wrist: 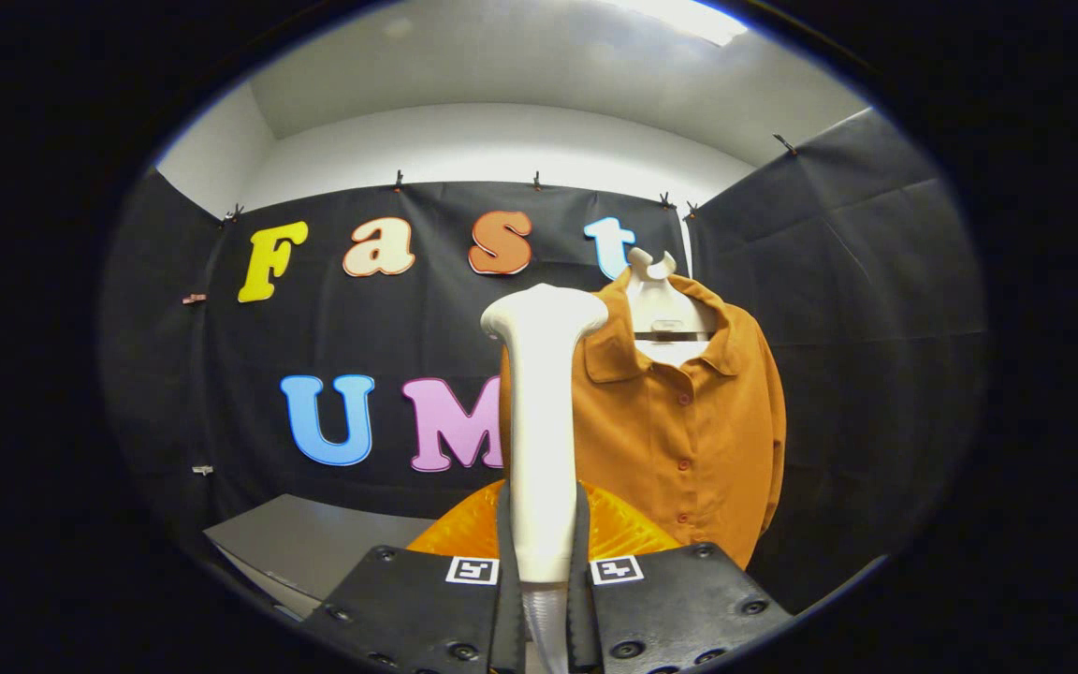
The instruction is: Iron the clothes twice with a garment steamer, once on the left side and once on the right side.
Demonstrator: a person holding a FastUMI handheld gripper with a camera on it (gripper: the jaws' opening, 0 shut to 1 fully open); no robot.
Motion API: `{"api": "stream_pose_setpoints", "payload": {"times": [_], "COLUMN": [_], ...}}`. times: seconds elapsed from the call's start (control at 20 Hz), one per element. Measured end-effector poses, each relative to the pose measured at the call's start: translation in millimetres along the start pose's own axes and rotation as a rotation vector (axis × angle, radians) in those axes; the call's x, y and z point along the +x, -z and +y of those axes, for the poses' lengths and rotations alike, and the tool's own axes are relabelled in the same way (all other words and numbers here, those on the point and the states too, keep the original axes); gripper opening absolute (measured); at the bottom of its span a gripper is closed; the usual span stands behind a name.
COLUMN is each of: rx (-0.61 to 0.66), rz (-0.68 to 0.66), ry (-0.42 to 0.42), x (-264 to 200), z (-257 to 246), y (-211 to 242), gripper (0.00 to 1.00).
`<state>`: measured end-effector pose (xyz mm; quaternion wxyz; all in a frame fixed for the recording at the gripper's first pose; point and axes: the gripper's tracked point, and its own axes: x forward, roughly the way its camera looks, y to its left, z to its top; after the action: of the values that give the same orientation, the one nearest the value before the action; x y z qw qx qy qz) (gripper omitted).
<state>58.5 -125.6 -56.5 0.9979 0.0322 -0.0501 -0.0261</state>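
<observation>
While the garment steamer (540, 421) was held upright between the two fingers, the tool (544, 580) was clenched on its white handle, with both fingers pressed against the lower part of the shaft. The steamer head was seen at the top of the handle, level with the collar of the orange shirt (679, 440). The shirt was hung on a white hanger (659, 304) against the booth's black wall, buttoned down the front, beyond the fingers and to the right of the steamer. The head was judged not yet to be in contact with the fabric, although the gap could not be read with certainty.

The step in hand was judged to be the approach to the first pass. For the next move, the head would have to be brought against the cloth near the shoulder on one side of the button row and drawn downward, with the grip on the handle kept firm.

An orange ribbed object (623, 534) was seen just ahead of the fingers, below the shirt hem; its nature could not be determined. A grey worktop (314, 538) was seen to the left of it. The collar and the button row were judged to be points at which the head could catch.
</observation>
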Motion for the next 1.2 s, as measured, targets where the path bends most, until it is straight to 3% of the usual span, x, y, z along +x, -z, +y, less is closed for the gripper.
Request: {"api": "stream_pose_setpoints", "payload": {"times": [0.35,1.2], "rx": [0.013,-0.011], "rz": [0.069,0.212], "ry": [0.062,0.058], "x": [16.2,12.1], "z": [-47.5,-63.7], "y": [42.7,131.9], "gripper": [0.21,0.21]}}
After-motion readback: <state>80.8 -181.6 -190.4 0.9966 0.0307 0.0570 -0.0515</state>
